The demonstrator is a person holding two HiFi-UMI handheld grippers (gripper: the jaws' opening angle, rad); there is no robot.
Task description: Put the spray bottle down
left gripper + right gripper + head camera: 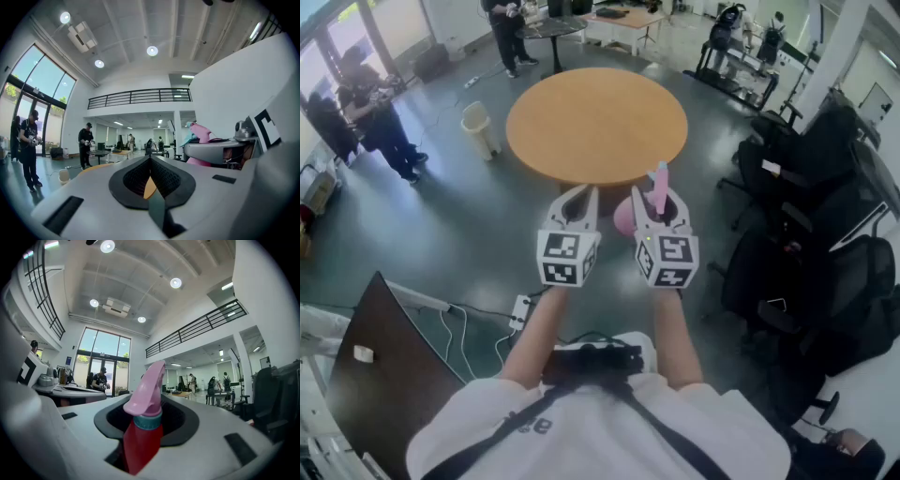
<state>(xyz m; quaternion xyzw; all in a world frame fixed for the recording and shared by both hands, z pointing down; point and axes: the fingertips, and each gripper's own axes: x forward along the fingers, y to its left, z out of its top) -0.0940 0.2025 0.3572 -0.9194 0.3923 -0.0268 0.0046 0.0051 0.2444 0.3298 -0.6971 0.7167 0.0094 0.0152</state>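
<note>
Both grippers are held out level in front of the person, side by side and close together, marker cubes toward the head cam. R gripper (662, 201) is clamped on the spray bottle (142, 430). The R gripper view shows the red body wedged between the dark pads, teal collar and pink trigger head sticking up above the jaws, bottle roughly upright w/ a slight lean. So the bottle isn't down yet: it's in the air, carried by the R gripper. In the head view it sits just at the near rim of the round wooden table (596, 122), w/ its pink lower part showing against the floor left of the jaws. L gripper (151, 177) has its jaws brought together w/ nothing between them; only a sliver of orange tabletop shows past the pads. The L gripper view also catches the bottle's pink head off to the right, beyond the R gripper's grey body. The tabletop is bare wood. Around it there's a white bin (478, 127) on the floor to the table's left, a person in dark clothes (377, 120) further left, another person (508, 36) standing beyond the table, and dark office chairs (825, 187) crowded along the right. A white power strip (521, 311) w/ cables lies on the floor near the person's left elbow.
</note>
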